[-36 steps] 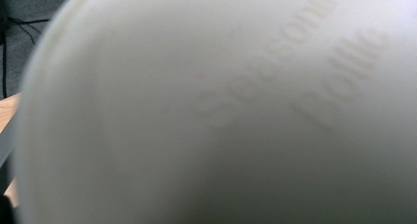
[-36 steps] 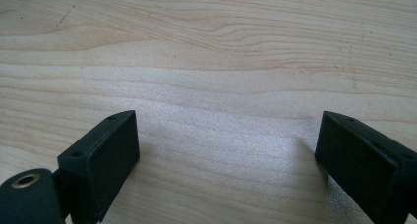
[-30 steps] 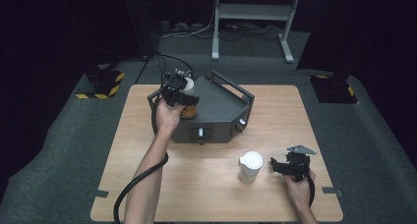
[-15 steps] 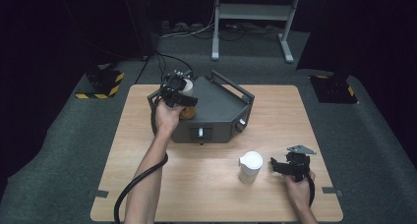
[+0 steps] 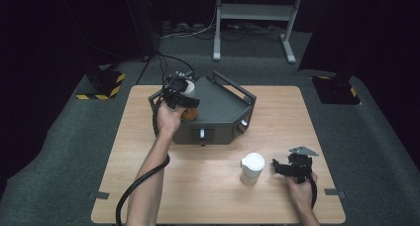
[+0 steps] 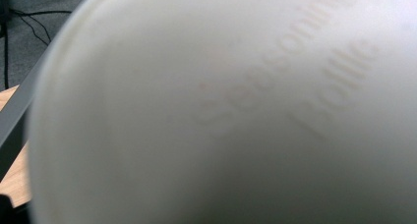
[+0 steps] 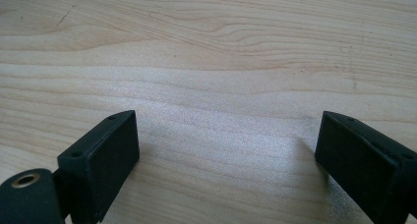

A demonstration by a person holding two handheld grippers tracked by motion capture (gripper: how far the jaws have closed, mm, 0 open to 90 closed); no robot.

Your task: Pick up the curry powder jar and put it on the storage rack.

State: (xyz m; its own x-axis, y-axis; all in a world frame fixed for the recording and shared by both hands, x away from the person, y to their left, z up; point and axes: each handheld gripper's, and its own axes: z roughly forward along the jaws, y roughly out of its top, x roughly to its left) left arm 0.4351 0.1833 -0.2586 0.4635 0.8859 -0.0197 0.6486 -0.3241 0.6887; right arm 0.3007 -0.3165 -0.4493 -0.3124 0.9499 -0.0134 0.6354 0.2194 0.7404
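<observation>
**White cup clamped at the grey machine, second cup waiting on the table**

Over at the grey machine, the left gripper was up on its top left corner, jaws clamped on a white cup. In the left gripper view that cup sat right against the lens, and pale raised lettering ran slantwise across its wall. It was too blurred to read with any confidence; the lower word looked something like "Rolle", no more could be said. Just below the gripper, against the machine's left side, sat something orange-brown, too small to identify.

In front of the machine, on the wooden table, a second white cup stood upright. Just beside it to the right, the right gripper rested low in the person's hand, jaws standing wide apart and pointing toward that cup, not touching it. The right gripper view confirmed it: two black pads, bare wood grain between them.
</observation>
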